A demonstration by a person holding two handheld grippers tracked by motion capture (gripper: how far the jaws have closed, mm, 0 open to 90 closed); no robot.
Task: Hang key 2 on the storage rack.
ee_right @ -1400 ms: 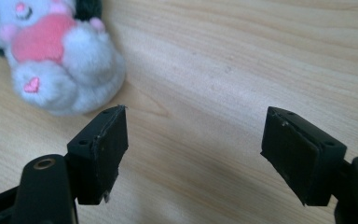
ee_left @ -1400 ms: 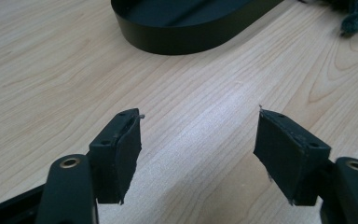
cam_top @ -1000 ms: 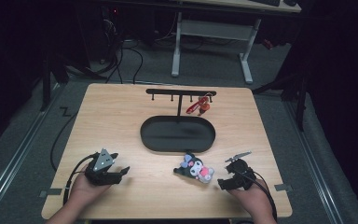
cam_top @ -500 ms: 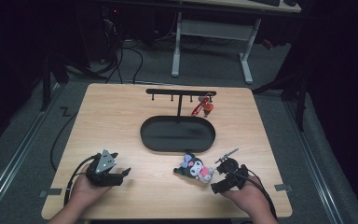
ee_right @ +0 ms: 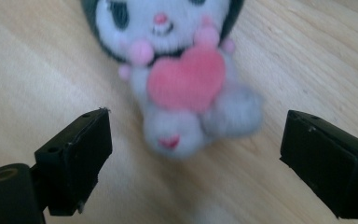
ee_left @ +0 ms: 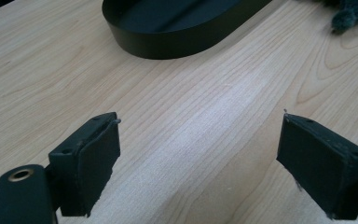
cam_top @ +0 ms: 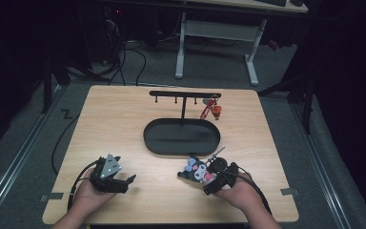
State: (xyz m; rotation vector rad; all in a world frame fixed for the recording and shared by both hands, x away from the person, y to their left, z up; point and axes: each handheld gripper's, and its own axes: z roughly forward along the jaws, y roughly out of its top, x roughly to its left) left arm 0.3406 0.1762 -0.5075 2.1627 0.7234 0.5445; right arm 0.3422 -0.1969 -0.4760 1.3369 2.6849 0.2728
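on table – right gripper (ee_right: 196, 158) wide at plush toy (ee_right: 186, 84); untouched

Table (cam_top: 124, 124): light wood, visible grain. Oval tray (cam_top: 181, 137): plain black, matte, inside and wall alike. T-shaped rack (cam_top: 185, 95) behind it: black bar and post. Keychain (cam_top: 208, 109) hanging on rack: red strap, with an orange-red charm. Plush toy (ee_right: 177, 70): white face, black hood, pink nose, pink cheek dots, pink heart on chest, pale grey-white body, small pink mark on one foot; blurred. Left gripper (ee_left: 200, 154): black pads, brass-coloured rivet at one side, grey three-cornered plate on top in high view. Right gripper (ee_right: 198, 154): black, same brass rivet. Floor (cam_top: 138, 67): dark grey. Desk frame (cam_top: 219, 33) at back: white.
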